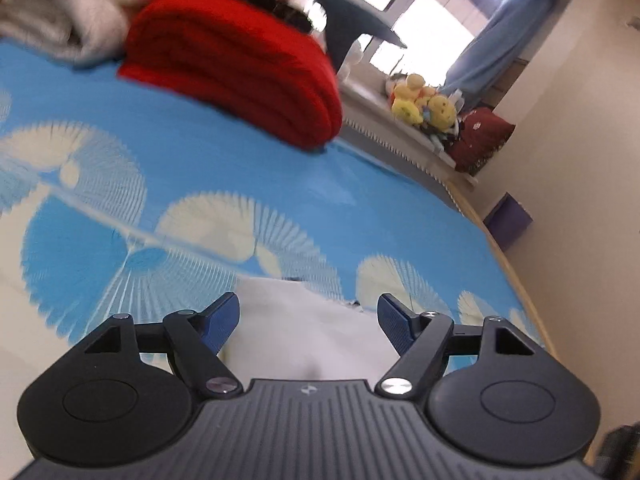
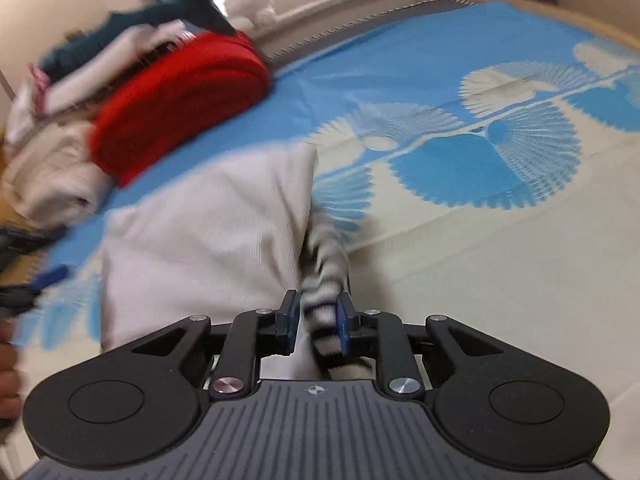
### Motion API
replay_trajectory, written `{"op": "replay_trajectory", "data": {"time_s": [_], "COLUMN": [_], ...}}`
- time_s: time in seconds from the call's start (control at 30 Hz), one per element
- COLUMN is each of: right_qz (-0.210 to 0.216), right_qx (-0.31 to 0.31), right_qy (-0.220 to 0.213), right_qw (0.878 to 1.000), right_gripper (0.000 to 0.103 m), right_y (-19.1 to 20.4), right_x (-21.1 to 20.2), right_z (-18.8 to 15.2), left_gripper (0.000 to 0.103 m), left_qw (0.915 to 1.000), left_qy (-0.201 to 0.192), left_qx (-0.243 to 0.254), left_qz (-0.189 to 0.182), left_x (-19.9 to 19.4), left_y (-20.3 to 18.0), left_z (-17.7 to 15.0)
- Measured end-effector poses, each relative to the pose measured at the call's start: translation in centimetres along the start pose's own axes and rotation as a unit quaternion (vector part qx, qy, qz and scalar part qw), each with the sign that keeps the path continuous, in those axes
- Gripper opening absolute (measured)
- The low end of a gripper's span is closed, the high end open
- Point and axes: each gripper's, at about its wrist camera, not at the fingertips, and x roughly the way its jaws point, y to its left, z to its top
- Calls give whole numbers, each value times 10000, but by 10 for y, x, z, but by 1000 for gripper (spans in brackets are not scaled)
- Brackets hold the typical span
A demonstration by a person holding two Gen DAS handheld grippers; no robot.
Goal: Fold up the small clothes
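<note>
Left gripper (image 1: 308, 320): I read its jaws as standing wide apart, the pads touching nothing. The white garment lies below the gap between them.
Right gripper (image 2: 316, 322): I read its jaws as closed on the striped cuff (image 2: 326, 280), one blue pad on each side of the black-and-white fabric.
White garment (image 2: 208, 232): spread flat on the bed, near the edge closest to me. The striped cuff runs off its right-hand border into the right jaws.
Bed (image 1: 200, 152): covered by a blue sheet with pale fan-shaped prints; a wooden frame shows along its far side edge.
Red folded blanket (image 1: 240, 68): stacked on the bed toward the end nearest the window, well apart from the white garment.
Pale fleece bundle (image 1: 60, 12): touching the red folded blanket, on the side away from the window.
Dark plush shark (image 2: 180, 8): resting on top of the pile above the red folded blanket.
Window sill: carries yellow plush toys (image 1: 424, 104) beyond the bed end.
Image quality: both views are motion-blurred; fine fabric detail I cannot tell.
</note>
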Motion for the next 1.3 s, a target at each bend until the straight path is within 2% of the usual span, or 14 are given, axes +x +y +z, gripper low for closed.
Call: {"op": "replay_trajectory", "data": {"time_s": [0.07,0.2,0.37,0.43,0.5,0.7,0.83,0.9,0.97,1.07,1.13,1.23,1.27,1.3], "right_qz": [-57,201,227,178,352,413,61,-185,-291,-249,-303,-137,-64,-1], "right_qx": [-67,167,216,118,43,347,176,92,133,282,315,392,381,353], "right_qy": [4,124,1132,1356,1413,161,1089,1367,1168,937,1152,1579,1557,1434], "right_qw": [10000,9996,9931,9905,9893,9984,9939,9904,9926,9949,9924,9866,9870,9890], "right_gripper": [26,58,59,49,4,3,4,12,19,58,60,43,12,4], "right_y": [1,-8,-12,-10,-5,-11,-17,-15,-15,-18,-23,-24,-22,-21], "right_x": [-1,-8,10,14,15,-26,-3,3,-4,-13,-7,7,6,3], "right_z": [1,2,-18,-27,-31,-11,-22,-28,-25,-21,-25,-30,-30,-28], "left_gripper": [79,79,79,79,80,79,79,79,79,78,64,33,29,29], "left_qw": [9993,9940,9792,9719,9715,9783,9651,9675,9713,9708,9714,9721,9734,9747], "left_qy": [372,905,1791,2005,2053,1943,2453,2447,2330,2378,2365,2322,2267,2218], "left_qx": [-37,605,909,1117,1032,626,685,393,267,92,-41,-328,-309,-228], "left_qz": [-93,90,270,519,588,361,614,499,407,315,190,-34,-91,-143], "left_x": [-3,-9,8,21,25,-3,8,5,1,3,7,3,-1,-4], "left_y": [5,-1,11,15,22,27,41,48,51,58,59,59,57,54], "left_z": [-5,-27,-63,-80,-88,-74,-91,-88,-85,-91,-93,-88,-85,-83]}}
